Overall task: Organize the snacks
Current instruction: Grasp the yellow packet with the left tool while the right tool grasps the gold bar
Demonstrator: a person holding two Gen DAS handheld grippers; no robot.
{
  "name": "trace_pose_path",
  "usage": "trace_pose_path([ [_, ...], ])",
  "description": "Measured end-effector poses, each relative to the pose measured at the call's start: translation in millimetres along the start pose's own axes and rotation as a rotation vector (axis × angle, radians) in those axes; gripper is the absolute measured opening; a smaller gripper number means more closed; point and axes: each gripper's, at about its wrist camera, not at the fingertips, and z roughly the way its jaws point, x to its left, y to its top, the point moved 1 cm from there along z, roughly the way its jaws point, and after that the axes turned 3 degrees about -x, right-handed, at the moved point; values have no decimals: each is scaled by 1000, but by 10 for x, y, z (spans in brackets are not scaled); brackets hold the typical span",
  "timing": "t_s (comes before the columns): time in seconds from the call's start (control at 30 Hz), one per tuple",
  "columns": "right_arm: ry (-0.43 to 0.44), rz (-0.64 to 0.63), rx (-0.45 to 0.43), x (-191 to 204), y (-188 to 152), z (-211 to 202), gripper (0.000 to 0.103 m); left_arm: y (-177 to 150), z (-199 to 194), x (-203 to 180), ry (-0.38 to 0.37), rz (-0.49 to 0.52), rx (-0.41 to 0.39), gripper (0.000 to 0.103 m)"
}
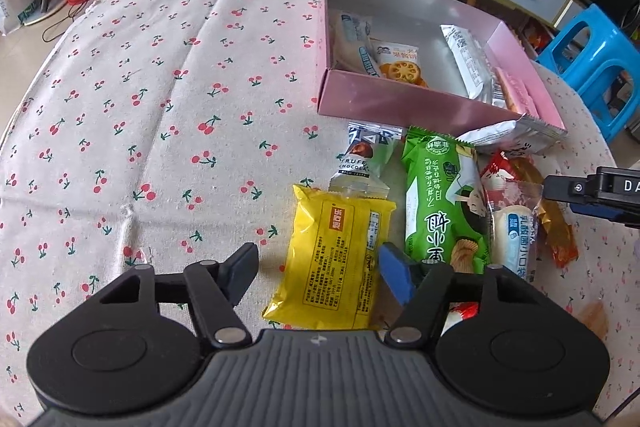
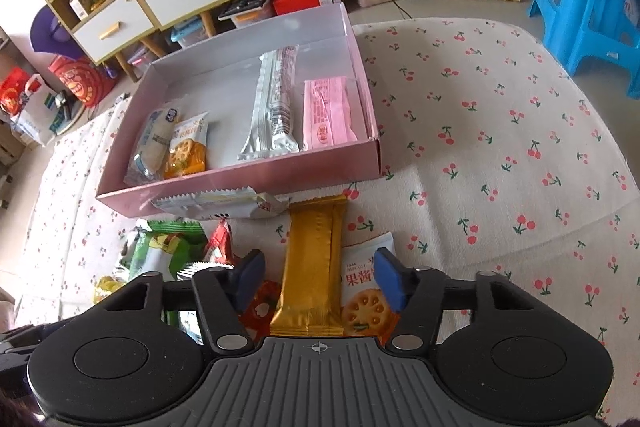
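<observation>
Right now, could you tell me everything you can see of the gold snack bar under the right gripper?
The gold snack bar is a long, narrow packet in shiny metallic gold foil with a lengthwise back seam and crimped ends. It lies flat, sealed and seam up on the cherry-print tablecloth, its far end reaching almost to the pink box. It overlaps a red packet on one side and a jam biscuit packet on the other. The right gripper hovers open over it, fingers either side, not touching.

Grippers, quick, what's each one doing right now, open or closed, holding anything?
Left gripper: open, holding nothing, jaws either side of the yellow packet.
Right gripper: open, holding nothing, jaws either side of the gold bar.
</observation>
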Motion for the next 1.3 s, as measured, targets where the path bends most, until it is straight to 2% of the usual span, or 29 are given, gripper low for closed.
trace_pose_path([
  [0.2, 28, 4, -9, 11, 15, -25, 41, 17, 5, -11, -14, 2, 1, 57],
  [0.37, 43, -11, 14, 51, -17, 29, 39, 17, 25, -34, -11, 15, 5, 57],
  [0.6, 9, -36, 25, 66, -67, 97, 33, 13, 31, -45, -12, 33, 7, 57],
  [0.83, -14, -81, 16, 106, -100, 104, 28, 7, 40, -61, 2, 67, 5, 63],
  [1.13, 2, -62, 30, 105, -62, 32, 27, 9, -3, -87, 2, 128, 0, 58],
  [1.3, 29, -19, 38, 54, -31, -18, 27, -5, -16, -102, -4, 174, 1, 66],
])
